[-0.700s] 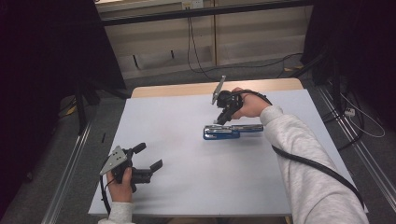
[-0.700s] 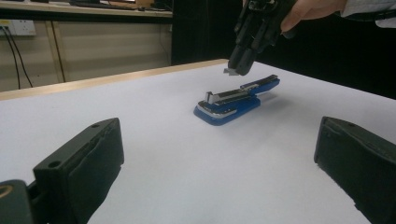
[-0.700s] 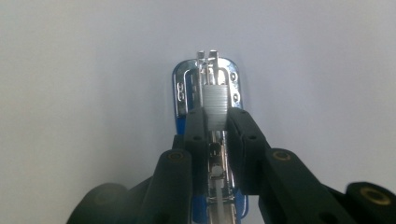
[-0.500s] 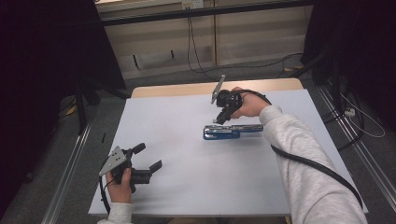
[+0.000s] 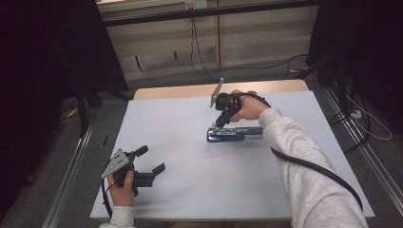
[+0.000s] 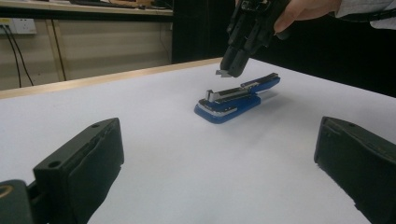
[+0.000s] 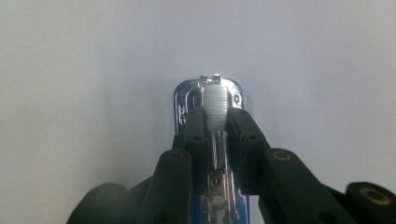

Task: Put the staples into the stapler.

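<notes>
A blue stapler [image 5: 233,134] lies on the white table [image 5: 190,199] right of centre, its top swung open and its metal channel [image 6: 233,92] bared. My right gripper [image 5: 221,123] hangs just above the stapler's front end, pointing down, shut on a short silver strip of staples [image 7: 216,105]. In the left gripper view that strip [image 6: 221,73] shows at the tip of the right gripper [image 6: 231,65], a little above the stapler [image 6: 233,105]. My left gripper [image 5: 149,159] rests near the table's front left corner, open with nothing between its pads [image 6: 88,163].
The table's far edge is a bare wooden strip [image 5: 180,91]. A black cable [image 5: 309,166] trails from the right gripper along the sleeve. Metal rails [image 5: 71,166] run on the floor on both sides of the table.
</notes>
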Action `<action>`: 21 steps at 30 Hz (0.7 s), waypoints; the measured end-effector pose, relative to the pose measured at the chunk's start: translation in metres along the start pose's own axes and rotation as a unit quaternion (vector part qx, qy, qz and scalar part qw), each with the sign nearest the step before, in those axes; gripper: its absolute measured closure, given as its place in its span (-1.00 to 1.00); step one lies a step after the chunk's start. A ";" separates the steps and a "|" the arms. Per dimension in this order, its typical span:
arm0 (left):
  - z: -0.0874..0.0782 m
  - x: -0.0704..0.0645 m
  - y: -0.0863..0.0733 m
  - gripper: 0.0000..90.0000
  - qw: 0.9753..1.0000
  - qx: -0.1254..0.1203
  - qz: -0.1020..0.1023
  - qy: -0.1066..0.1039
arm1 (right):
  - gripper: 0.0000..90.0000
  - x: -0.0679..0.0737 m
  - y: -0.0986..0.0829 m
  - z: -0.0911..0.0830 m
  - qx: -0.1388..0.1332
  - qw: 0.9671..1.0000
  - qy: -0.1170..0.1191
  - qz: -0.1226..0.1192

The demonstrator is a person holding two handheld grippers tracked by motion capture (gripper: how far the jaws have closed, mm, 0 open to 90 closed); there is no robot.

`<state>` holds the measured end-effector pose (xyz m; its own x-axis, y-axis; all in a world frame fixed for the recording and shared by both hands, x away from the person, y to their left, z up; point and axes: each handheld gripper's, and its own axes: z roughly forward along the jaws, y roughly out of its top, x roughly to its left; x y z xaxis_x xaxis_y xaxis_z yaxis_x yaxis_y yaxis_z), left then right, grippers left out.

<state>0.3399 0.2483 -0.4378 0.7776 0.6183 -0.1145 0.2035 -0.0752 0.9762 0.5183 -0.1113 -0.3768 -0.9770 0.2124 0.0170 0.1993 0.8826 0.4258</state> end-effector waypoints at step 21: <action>0.002 0.000 -0.001 -0.96 1.000 0.008 -0.002 -0.003 | 0.75 -0.001 0.013 0.002 -0.010 1.000 0.002 0.003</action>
<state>0.3407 0.2468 -0.4389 0.7807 0.6132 -0.1206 0.2171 -0.0851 0.9724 0.5220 -0.0985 -0.3733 -0.9759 0.2167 0.0237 0.2046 0.8728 0.4432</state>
